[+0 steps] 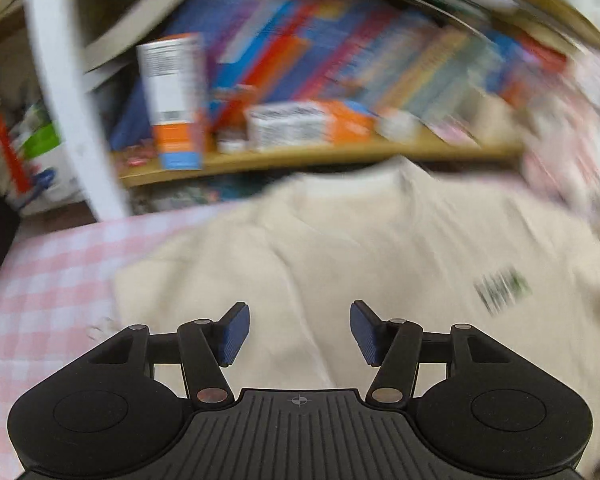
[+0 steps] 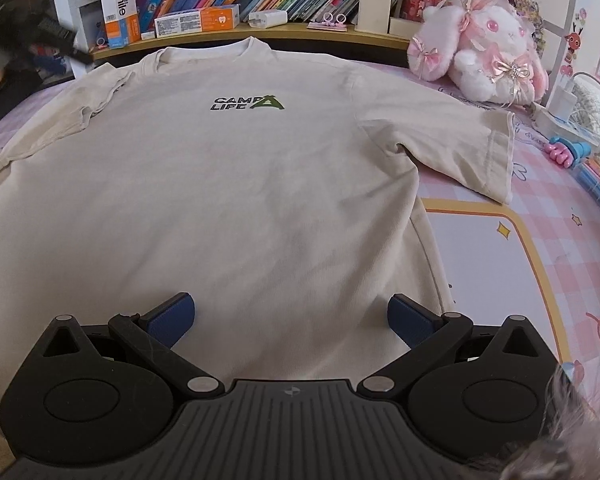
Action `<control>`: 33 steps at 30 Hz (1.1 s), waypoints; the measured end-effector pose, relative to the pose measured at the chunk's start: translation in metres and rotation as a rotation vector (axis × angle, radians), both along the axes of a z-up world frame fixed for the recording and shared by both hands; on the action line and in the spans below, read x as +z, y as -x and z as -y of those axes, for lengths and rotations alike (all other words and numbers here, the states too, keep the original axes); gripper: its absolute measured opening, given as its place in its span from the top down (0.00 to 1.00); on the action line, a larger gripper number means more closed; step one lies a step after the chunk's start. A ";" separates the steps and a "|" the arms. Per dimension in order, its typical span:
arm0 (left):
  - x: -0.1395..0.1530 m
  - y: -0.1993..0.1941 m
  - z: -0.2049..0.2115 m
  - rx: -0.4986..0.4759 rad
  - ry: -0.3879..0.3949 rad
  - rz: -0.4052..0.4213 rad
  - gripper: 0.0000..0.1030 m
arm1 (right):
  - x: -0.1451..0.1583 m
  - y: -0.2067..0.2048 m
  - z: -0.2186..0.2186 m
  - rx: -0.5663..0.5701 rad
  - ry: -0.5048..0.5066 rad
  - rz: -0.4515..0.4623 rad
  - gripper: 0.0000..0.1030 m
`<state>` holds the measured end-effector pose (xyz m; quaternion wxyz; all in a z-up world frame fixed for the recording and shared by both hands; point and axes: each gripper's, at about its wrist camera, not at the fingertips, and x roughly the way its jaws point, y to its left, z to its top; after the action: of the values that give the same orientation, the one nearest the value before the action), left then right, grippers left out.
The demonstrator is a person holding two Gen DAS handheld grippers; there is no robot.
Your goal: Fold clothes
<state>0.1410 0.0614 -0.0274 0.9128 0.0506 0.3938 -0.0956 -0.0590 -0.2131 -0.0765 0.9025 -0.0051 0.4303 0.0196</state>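
A cream T-shirt (image 2: 228,184) with a green "CAMP LIFE" print lies spread flat, front up, on a pink checked bedsheet (image 2: 560,264), collar toward the bookshelf. Its right sleeve (image 2: 480,148) is laid out; the left sleeve (image 2: 96,96) is rumpled. My right gripper (image 2: 290,320) hovers open over the shirt's lower hem, nothing between its blue pads. The left wrist view is motion-blurred; there my left gripper (image 1: 299,332) is open above the same shirt (image 1: 340,260), near its left side. A dark blur at the far left of the right wrist view may be the left gripper.
A wooden shelf (image 2: 260,34) with books and orange-white boxes (image 2: 118,12) runs behind the collar. A pink-and-white plush rabbit (image 2: 484,52) sits at the back right. Small toys and a white device (image 2: 564,140) crowd the right edge. A white post (image 1: 68,92) stands at the left.
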 end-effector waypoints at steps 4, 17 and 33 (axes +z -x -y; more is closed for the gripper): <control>-0.032 0.014 0.029 -0.042 -0.173 -0.032 0.54 | 0.001 -0.002 0.000 -0.002 0.001 -0.007 0.00; 0.006 0.025 -0.033 0.023 0.163 -0.065 0.40 | 0.001 0.003 -0.001 0.009 0.001 -0.011 0.00; -0.056 -0.073 -0.176 0.436 0.440 -0.126 1.00 | 0.003 0.000 -0.006 -0.067 0.006 -0.063 0.00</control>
<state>0.2138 0.2369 -0.0836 0.8746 -0.2400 0.4210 0.0166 -0.0591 -0.2068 -0.0732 0.8886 0.0071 0.4585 -0.0116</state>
